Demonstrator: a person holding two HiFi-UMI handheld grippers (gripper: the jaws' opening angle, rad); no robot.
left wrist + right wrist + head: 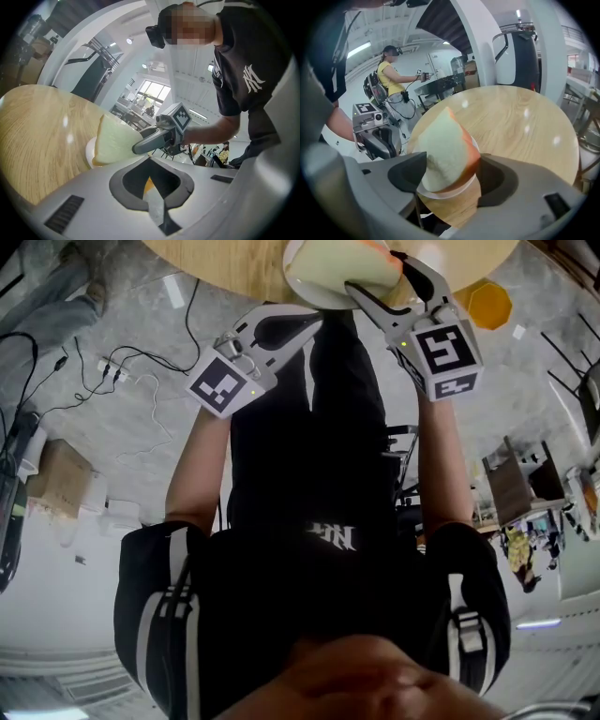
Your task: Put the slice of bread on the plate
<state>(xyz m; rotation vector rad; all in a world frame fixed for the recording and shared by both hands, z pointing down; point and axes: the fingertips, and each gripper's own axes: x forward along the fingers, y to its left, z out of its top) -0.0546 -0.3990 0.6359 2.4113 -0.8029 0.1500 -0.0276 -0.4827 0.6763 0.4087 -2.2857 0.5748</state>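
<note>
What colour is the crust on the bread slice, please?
Orange-brown crust, clearest in the right gripper view.

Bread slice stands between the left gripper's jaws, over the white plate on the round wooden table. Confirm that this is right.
Not right: the gripper is the wrong one. The bread slice stands between the jaws of the right gripper, over the white plate on the round wooden table. The right gripper view shows it.

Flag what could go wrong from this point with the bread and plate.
1. The slice of bread stands tilted on the plate, not flat, between the open jaws of the right claw; a careless pull-back could catch it and tip it off.
2. The plate sits close to the near edge of the table, so a knock from the claw might push it over.
</note>
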